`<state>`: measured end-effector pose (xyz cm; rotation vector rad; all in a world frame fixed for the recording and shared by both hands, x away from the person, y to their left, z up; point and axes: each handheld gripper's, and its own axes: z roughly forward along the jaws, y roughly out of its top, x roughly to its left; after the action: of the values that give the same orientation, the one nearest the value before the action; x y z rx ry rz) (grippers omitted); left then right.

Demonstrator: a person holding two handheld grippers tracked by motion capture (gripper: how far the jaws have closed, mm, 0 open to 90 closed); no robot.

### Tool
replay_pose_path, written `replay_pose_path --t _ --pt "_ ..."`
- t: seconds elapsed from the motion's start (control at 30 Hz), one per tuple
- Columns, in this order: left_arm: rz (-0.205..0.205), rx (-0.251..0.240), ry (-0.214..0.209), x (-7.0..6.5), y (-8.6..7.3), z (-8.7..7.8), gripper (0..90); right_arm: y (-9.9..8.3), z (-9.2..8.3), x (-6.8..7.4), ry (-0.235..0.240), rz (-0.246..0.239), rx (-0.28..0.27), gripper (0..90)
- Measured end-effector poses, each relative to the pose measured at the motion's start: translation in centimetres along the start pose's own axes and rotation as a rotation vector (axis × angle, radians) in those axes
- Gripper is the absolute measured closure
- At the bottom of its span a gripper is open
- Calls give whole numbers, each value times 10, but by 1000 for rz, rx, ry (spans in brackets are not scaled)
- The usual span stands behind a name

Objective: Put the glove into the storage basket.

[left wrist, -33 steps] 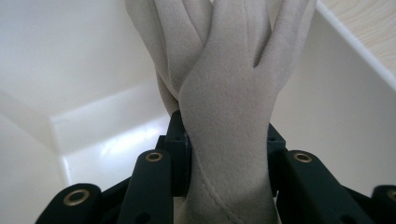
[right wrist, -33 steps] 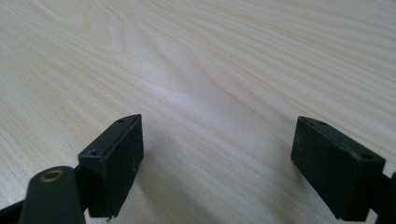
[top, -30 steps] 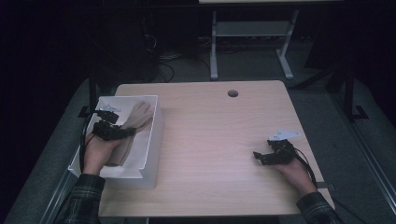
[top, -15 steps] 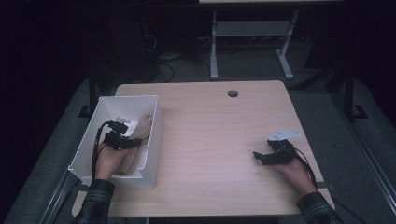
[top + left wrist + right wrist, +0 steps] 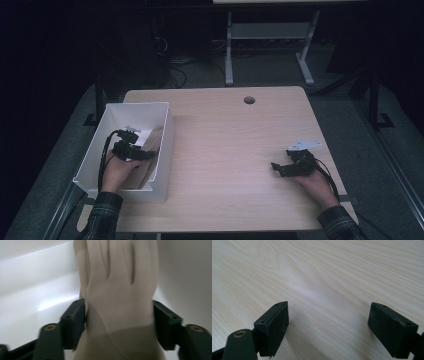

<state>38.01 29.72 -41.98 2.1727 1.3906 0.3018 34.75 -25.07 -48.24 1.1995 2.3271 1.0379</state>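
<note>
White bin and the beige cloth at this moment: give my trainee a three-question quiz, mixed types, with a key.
1. True or false: the beige cloth lies inside the white bin.
2. Which gripper rests on the bare wooden table? A) left gripper B) right gripper
3. Fill in: in the left gripper view, the cloth lies ___ the two black jaws.

Key: 1 true. 2 B; its jaws stand open with nothing between them. 3 between; those jaws have just been opening.

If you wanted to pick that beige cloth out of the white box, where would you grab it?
Grab the cloth at its bunched upper folds, coming down through the box's open top. It leans against the right wall, so those folds stand free for two jaws to pinch.
</note>
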Motion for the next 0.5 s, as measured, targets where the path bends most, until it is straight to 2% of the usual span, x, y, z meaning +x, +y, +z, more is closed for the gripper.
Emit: replay_pose_path --t 0.13,0.27,0.5 --pt "2 -59 -9 -2 10 -19 253 0 0 0 0 0 1 165" --pt "20 -83 -22 -2 23 -36 234 0 0 0 0 1 -1 165" --pt "21 -137 -50 -8 43 -60 228 0 0 0 0 0 -1 165"
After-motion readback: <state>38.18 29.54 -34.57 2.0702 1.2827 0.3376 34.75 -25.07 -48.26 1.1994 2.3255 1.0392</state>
